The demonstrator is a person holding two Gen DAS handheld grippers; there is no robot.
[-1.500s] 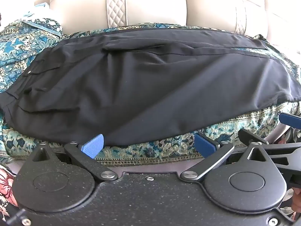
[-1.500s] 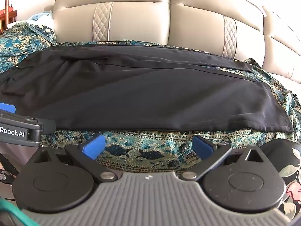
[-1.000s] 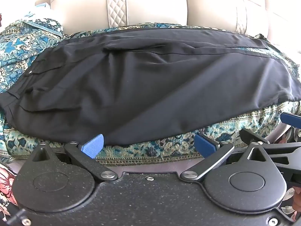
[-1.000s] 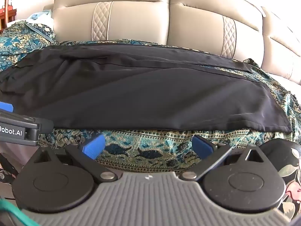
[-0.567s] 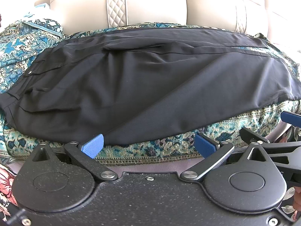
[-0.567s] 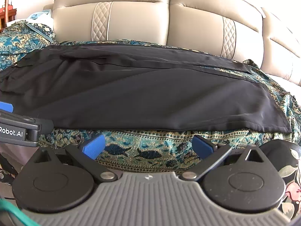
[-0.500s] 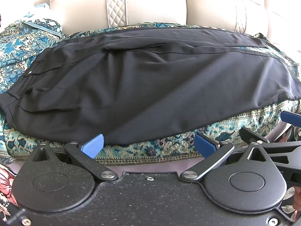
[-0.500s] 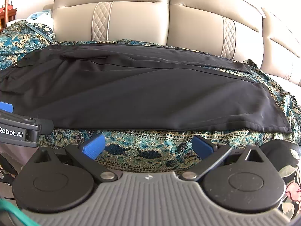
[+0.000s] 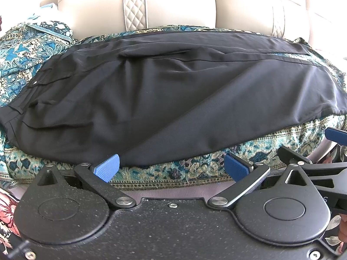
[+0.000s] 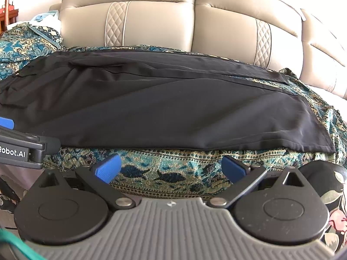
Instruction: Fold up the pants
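**Black pants spread flat, both grippers empty at the sofa's front edge**

The black pants [image 9: 173, 91] lie lengthwise on a teal paisley throw [image 9: 26, 58] that covers the seat of a beige leather sofa [image 9: 177, 4]. Their waistband is at the left end and their leg hems at the right, and the two legs split apart toward the hems. Only the left wrist view shows the waistband end clearly. The left gripper [image 9: 171, 168] sits just in front of the pants' near edge, its blue fingers spread wide and holding nothing. In the right wrist view its side reads "Robot.AI". The right gripper [image 10: 171, 169] is likewise released and empty, facing the throw's patterned border below the pants. A quilted panel [image 10: 116, 23] marks the sofa back.
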